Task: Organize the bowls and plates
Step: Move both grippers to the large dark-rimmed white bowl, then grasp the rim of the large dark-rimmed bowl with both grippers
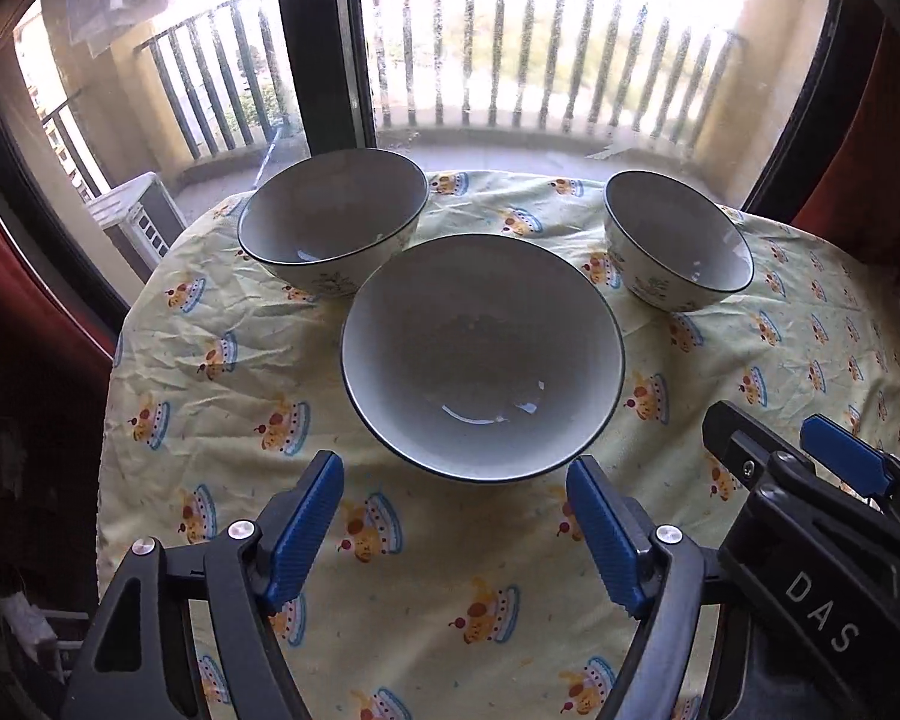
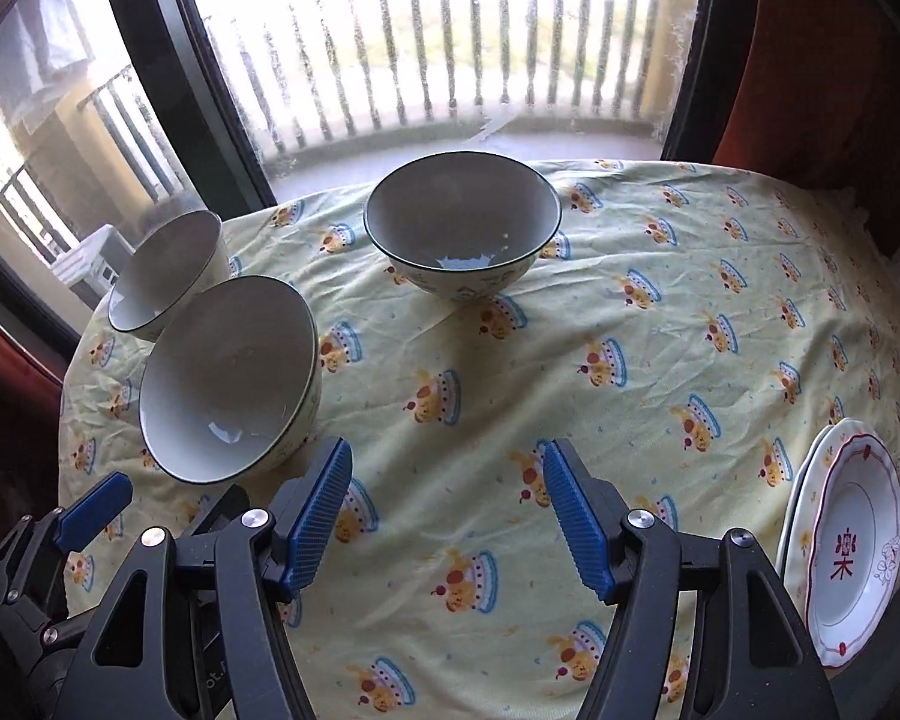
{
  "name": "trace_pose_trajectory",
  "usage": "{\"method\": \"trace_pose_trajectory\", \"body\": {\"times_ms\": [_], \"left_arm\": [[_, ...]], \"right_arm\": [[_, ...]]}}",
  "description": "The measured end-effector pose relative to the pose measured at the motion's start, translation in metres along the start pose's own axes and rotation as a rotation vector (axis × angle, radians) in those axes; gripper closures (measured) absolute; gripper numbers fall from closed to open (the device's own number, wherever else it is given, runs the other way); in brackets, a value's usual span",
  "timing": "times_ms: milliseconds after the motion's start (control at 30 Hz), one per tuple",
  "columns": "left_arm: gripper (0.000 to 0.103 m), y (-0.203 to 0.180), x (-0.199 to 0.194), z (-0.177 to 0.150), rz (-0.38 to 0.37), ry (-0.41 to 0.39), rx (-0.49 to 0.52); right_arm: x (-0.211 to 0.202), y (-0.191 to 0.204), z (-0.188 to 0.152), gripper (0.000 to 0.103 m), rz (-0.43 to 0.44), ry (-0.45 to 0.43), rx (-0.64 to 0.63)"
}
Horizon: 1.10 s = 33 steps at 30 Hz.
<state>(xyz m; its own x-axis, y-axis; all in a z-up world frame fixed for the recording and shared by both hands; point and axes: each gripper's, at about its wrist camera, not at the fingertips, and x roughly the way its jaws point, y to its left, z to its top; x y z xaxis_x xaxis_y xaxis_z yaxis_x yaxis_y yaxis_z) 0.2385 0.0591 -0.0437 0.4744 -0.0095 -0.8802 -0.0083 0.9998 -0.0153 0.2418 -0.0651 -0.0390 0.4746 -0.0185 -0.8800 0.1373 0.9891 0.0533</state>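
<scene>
On the table (image 2: 660,252) stood three bowls (image 1: 482,354) and stacked plates (image 2: 852,546); left gripper (image 1: 453,531) and right gripper (image 2: 447,516) hung open, empty.

Both views look steeply down and forward from above the near edge of the table (image 1: 150,360), facing the window (image 1: 540,48). The left wrist view sits close over the nearest bowl (image 1: 480,354), between its own fingers, with the right gripper (image 1: 774,450) entering at its lower right. The right wrist view stands further right, showing the left gripper (image 2: 150,498) at lower left and the plates (image 2: 852,546) at its right edge. Both share the three bowls, the cloth and the window.
</scene>
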Motion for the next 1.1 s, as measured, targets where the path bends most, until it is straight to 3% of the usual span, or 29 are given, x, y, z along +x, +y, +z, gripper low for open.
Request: {"method": "trace_pose_trajectory", "body": {"times_ms": [300,667,833,1100], "left_arm": [[0.035,0.032,0.031,0.036,0.048,-0.017,-0.077],[0.054,0.033,0.061,0.044,0.056,0.01,-0.068],[0.067,0.029,0.062,0.043,0.065,0.001,-0.052],[0.077,0.03,0.061,0.044,0.029,0.03,-0.052]], "right_arm": [[0.03,0.041,0.039,0.035,-0.011,-0.018,-0.027],[0.064,0.055,0.048,0.065,-0.009,0.028,-0.016],[0.066,0.064,0.048,0.087,0.014,0.033,-0.049],[0.066,0.068,0.049,0.089,0.02,0.036,-0.056]]}}
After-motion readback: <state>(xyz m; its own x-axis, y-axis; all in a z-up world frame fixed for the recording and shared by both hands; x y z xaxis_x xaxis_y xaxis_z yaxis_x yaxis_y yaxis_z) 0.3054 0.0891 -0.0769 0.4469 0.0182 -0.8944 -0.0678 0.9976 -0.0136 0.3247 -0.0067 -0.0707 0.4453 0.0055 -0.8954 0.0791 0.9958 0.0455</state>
